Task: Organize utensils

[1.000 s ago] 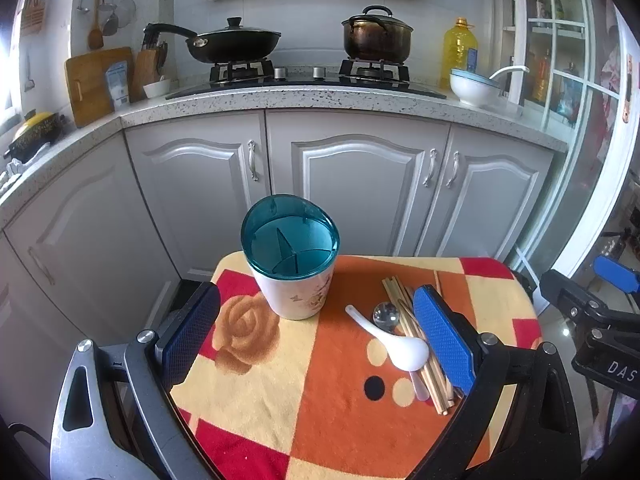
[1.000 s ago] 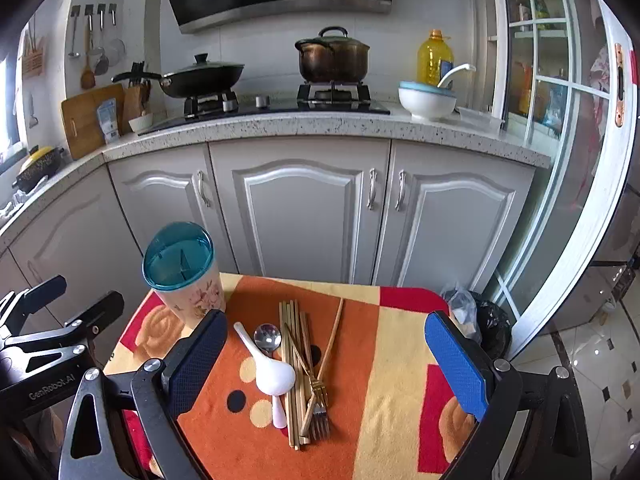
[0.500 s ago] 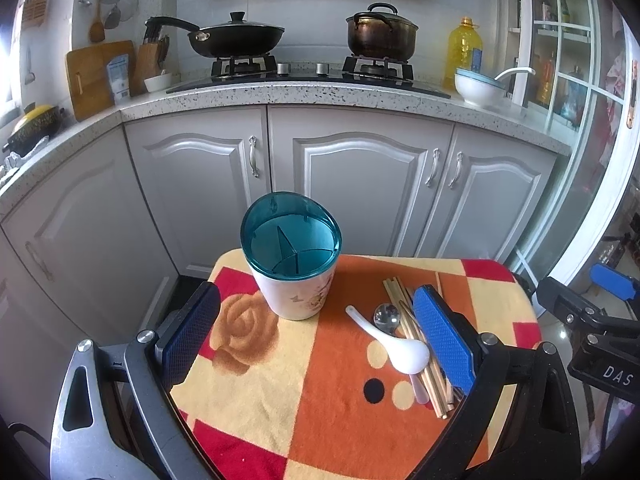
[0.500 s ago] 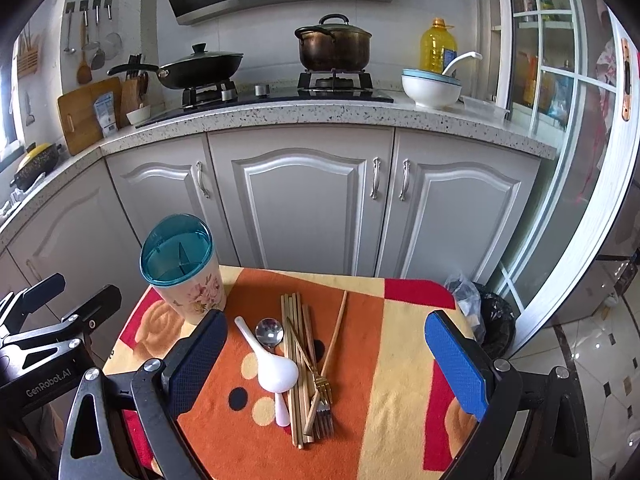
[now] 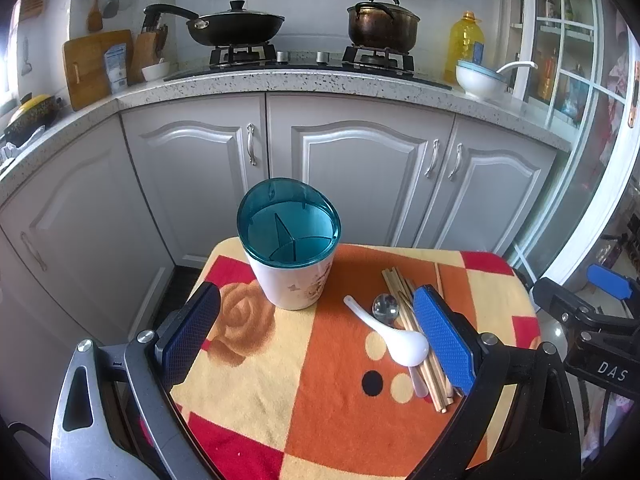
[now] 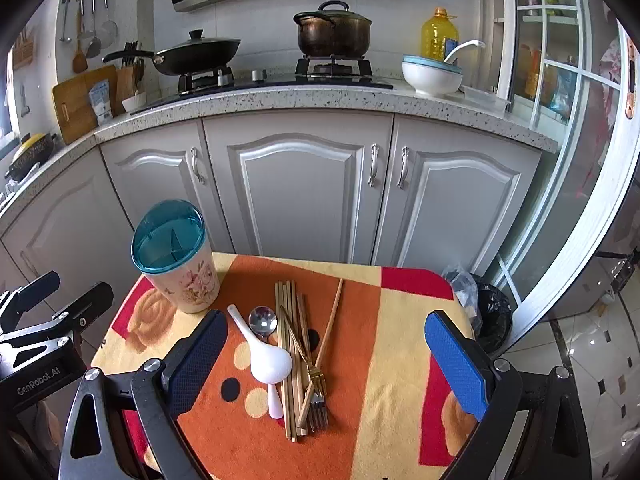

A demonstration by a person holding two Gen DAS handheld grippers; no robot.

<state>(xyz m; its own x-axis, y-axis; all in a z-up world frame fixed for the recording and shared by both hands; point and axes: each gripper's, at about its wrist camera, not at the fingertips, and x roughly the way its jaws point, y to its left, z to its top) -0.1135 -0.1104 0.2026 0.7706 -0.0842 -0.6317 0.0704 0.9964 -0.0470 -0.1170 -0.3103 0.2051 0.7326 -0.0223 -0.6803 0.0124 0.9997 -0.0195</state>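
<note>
A floral utensil holder (image 5: 290, 272) (image 6: 182, 276) with a teal divided top stands upright at the far left of the small table. To its right lie a white ceramic spoon (image 5: 394, 338) (image 6: 266, 356), a metal spoon (image 5: 385, 306) (image 6: 262, 319), a bundle of wooden chopsticks (image 5: 420, 356) (image 6: 290, 344) and two forks (image 6: 316, 396). My left gripper (image 5: 320, 344) hovers open above the near part of the cloth with nothing between its blue pads. My right gripper (image 6: 326, 364) is open too, its fingers straddling the utensil pile from above.
The table wears a red, orange and yellow patterned cloth (image 5: 320, 420) (image 6: 392, 360). Grey cabinets (image 6: 300, 192) and a stone counter with a wok (image 5: 236, 28), pot (image 5: 382, 24) and bowl (image 6: 432, 76) stand behind. A black rubbish bag (image 6: 490, 316) sits right of the table.
Both views have tilted slightly upward and the scene sits a little lower in frame. Nothing on the table has moved and both grippers stay open.
</note>
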